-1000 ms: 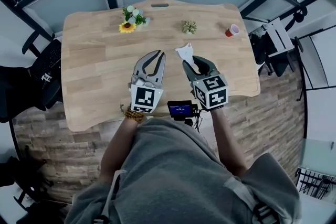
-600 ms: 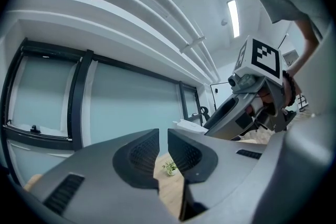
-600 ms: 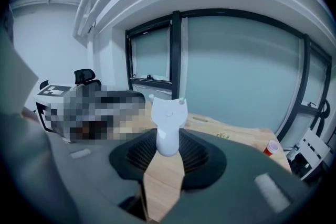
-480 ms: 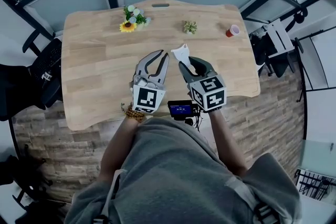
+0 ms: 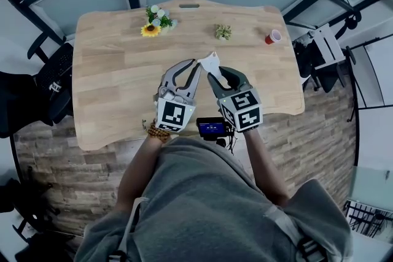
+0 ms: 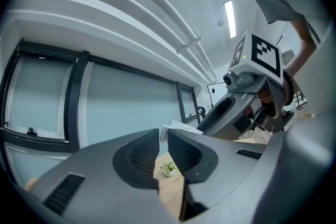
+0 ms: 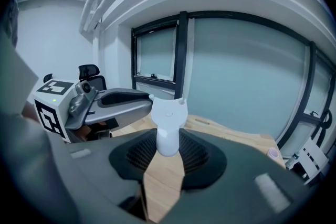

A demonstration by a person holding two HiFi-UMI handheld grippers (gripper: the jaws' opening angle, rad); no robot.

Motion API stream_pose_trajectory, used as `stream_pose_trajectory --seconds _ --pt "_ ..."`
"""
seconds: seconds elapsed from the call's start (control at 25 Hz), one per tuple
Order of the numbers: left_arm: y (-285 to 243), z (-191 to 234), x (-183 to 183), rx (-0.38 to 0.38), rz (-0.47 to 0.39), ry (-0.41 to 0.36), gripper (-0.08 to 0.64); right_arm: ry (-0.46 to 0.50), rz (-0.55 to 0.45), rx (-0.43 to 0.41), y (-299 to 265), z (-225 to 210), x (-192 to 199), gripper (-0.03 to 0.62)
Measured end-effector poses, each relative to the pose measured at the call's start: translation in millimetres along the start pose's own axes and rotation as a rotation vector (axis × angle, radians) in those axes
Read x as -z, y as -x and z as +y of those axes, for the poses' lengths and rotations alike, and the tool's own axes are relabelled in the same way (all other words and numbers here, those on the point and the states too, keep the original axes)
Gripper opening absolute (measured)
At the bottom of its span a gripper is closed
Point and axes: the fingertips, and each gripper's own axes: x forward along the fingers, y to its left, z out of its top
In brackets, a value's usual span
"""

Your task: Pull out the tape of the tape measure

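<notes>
Gripping the white tape measure [image 7: 168, 115] firmly in the right tongs [image 7: 167, 155], up above the table [image 5: 110, 77]. Holding the left tongs [image 6: 163, 145] just opened to a narrow slit, tips at its top corner, pinching nothing. Better to nip the tape end fully, then draw straight away, keeping the case still. Cannot make out the tape end: too small.

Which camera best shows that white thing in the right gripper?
The right gripper view: the white tape measure stands centre frame, clamped between the right gripper's jaws. The head view shows it small; the left gripper view catches only its white edge.
</notes>
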Motion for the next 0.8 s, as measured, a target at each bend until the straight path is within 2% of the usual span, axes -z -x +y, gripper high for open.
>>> stream_pose_trajectory --seconds 0.24,0.48,0.8 --pt "-1 -1 3 0.007 0.024 0.018 0.034 0.050 0.027 -0.001 -1 1 2 0.140" --pt "-4 -6 11 0.012 0.062 0.032 0.034 0.104 0.062 0.032 1 -3 6 0.138" --pt "-5 -10 21 0.007 0.117 0.013 0.034 0.079 0.112 0.049 -3 -7 20 0.138"
